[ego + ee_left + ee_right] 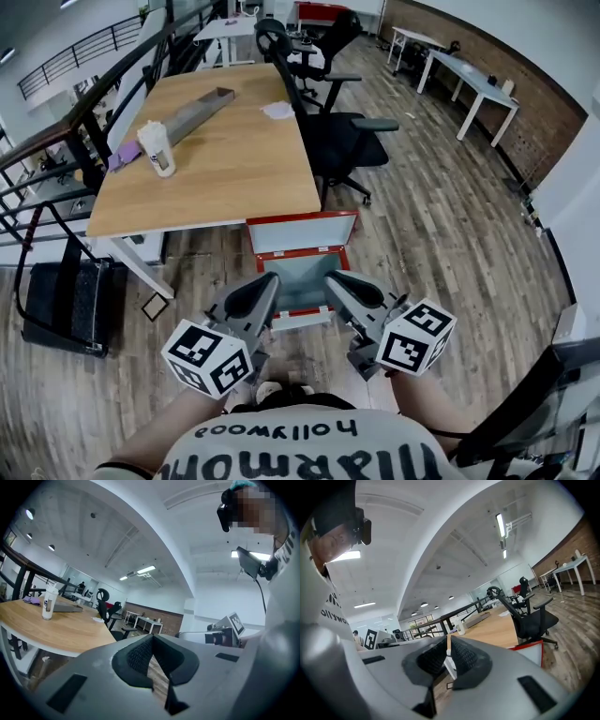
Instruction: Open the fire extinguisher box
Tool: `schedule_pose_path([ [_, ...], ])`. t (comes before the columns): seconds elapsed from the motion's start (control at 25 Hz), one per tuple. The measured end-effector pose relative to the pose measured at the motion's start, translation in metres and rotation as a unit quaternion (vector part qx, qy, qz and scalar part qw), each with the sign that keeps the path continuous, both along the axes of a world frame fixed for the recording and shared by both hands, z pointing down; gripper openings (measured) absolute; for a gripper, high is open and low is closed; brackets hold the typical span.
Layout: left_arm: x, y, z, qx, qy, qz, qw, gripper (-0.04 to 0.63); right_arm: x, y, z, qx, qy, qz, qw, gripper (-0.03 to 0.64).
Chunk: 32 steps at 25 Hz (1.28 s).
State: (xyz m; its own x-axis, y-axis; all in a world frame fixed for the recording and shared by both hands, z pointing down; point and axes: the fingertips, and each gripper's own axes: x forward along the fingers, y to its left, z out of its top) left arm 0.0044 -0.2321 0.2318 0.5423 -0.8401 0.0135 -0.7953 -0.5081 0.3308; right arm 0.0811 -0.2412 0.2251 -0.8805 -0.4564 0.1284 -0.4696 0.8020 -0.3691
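The fire extinguisher box (301, 281) lies on the wood floor in front of the desk, a red-rimmed case with a pale grey-blue inside. Its red-edged lid (302, 232) stands up behind it. In the head view both grippers hang side by side just over the box's near edge. The left gripper (271, 282) and the right gripper (331, 277) are each shut with nothing between the pads. In the left gripper view the left gripper (151, 638) hides the box. In the right gripper view the box's red edge (530, 646) shows beyond the right gripper (448, 640).
A wooden desk (225, 159) stands behind the box with a white bottle (157, 148) and a long grey tray (199, 114) on it. Black office chairs (342, 141) stand to its right. A black case (66, 305) and a railing (56, 141) are at the left.
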Motion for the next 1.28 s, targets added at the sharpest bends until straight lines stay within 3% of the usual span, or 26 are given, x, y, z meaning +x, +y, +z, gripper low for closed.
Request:
schedule_pose_path([
  [1.28, 0.008, -0.031, 0.015, -0.011, -0.011, 0.009, 0.9998, 0.005, 0.008, -0.035, 0.026, -0.020, 0.008, -0.003, 1.000, 0.026],
])
